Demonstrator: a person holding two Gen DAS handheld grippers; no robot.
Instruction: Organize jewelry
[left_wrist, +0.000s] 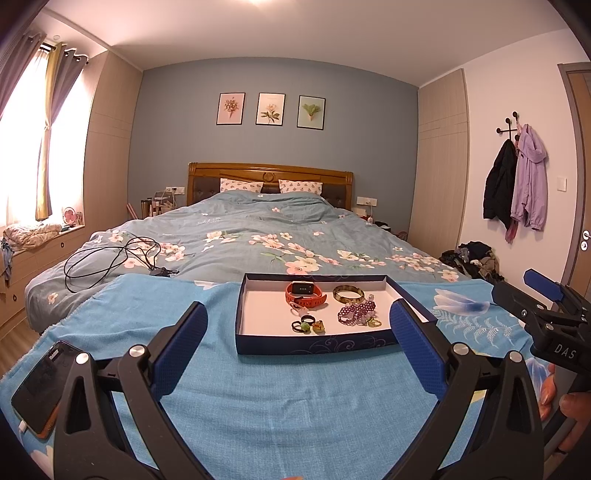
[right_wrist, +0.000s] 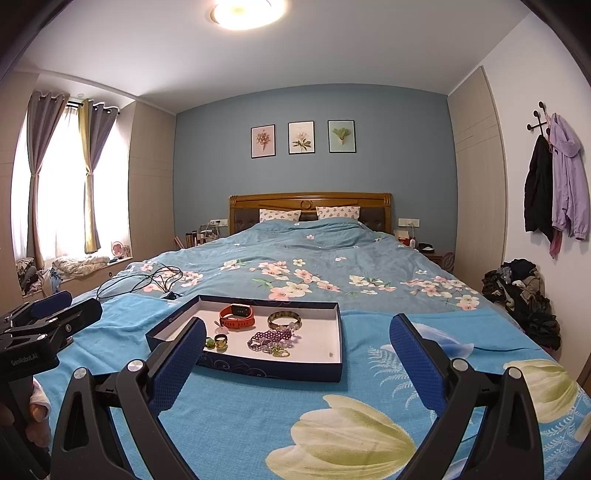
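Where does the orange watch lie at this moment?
In both wrist views, the orange watch lies inside the shallow box near its far wall, just left of the brown bangle.

A home bedroom: a double bed (left_wrist: 258, 236) with wooden headboard (left_wrist: 269, 173), curtained window (right_wrist: 62, 184) (daylit), jackets (left_wrist: 517, 181) on wall hooks.
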